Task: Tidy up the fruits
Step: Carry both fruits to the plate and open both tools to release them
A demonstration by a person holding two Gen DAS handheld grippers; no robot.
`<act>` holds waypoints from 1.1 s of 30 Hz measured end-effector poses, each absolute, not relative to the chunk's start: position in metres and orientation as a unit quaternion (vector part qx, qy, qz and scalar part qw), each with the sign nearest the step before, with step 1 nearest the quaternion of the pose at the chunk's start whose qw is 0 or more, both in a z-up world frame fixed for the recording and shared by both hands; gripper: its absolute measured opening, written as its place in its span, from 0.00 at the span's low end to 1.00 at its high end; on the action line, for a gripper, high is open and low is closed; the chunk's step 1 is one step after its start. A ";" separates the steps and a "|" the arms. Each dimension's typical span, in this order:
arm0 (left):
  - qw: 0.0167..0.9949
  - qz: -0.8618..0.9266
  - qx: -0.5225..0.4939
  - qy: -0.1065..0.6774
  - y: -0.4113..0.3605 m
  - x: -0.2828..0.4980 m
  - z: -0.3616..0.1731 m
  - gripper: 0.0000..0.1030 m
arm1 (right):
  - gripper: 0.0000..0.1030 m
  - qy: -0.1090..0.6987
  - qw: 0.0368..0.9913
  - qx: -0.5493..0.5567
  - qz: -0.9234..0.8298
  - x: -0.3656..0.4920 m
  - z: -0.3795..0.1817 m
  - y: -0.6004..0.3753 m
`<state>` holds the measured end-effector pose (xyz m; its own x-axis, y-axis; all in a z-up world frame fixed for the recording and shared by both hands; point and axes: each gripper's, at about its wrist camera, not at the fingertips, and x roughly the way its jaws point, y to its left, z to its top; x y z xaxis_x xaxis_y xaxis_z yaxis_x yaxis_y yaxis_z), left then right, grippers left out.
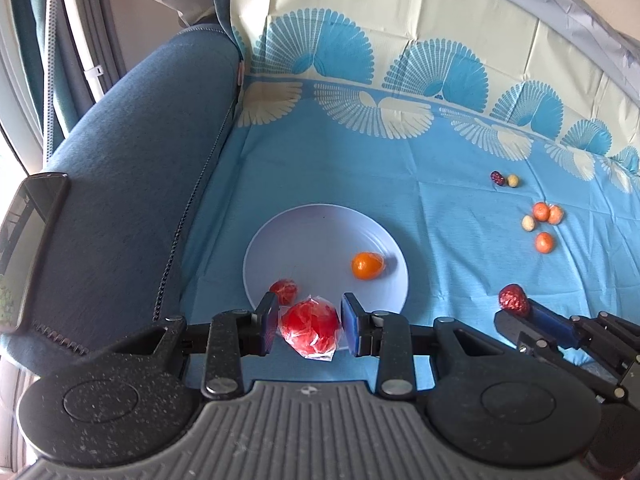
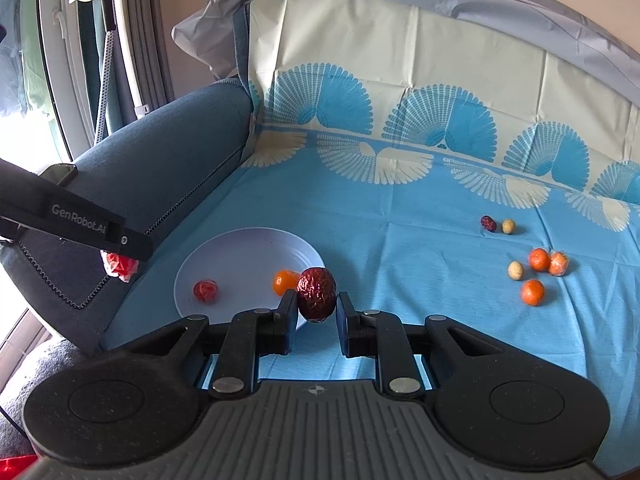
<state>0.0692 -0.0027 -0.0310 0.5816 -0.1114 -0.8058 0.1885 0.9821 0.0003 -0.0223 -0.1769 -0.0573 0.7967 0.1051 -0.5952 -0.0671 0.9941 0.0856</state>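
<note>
A blue sofa [image 1: 132, 184] carries a blue-and-cream patterned cloth [image 1: 360, 168] spread over its seat and back, and a dark phone [image 1: 28, 240] lies on the armrest. On the cloth sits a pale round plate [image 1: 304, 232], holding a wrapped orange fruit [image 1: 367, 265] toward its right side and a small red wrapped fruit [image 1: 284, 290] at its near rim. The left hand-held gripper [image 1: 309, 322] grips a larger red wrapped fruit [image 1: 310, 328] between its blue pads, just above the plate's near edge. The right hand-held gripper [image 2: 316, 312] is closed around a wrinkled dark red date [image 2: 316, 294], held beside the plate's right rim in the right wrist view. Well to the right on the cloth lie three small oranges [image 2: 539, 260], one of them wrapped, with a pale oval fruit [image 2: 515, 270] just beside them. Farther back, a small dark date [image 2: 488, 223] sits just beside another pale fruit [image 2: 508, 226].
</note>
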 end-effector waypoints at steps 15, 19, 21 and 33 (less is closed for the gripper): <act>0.860 -0.092 0.042 0.500 -0.010 0.151 -0.104 0.36 | 0.21 0.378 0.922 -0.001 0.088 0.064 -0.116 -0.141; 0.854 -0.097 0.043 0.510 -0.012 0.168 -0.122 0.36 | 0.21 0.395 0.914 -0.009 0.089 0.083 -0.131 -0.135; 0.855 -0.110 0.040 0.505 -0.012 0.175 -0.128 0.41 | 0.21 0.401 0.911 -0.015 0.092 0.090 -0.137 -0.133; 0.887 -0.067 0.032 0.455 0.017 0.142 -0.076 1.00 | 0.90 0.396 0.915 0.000 0.084 0.067 -0.109 -0.160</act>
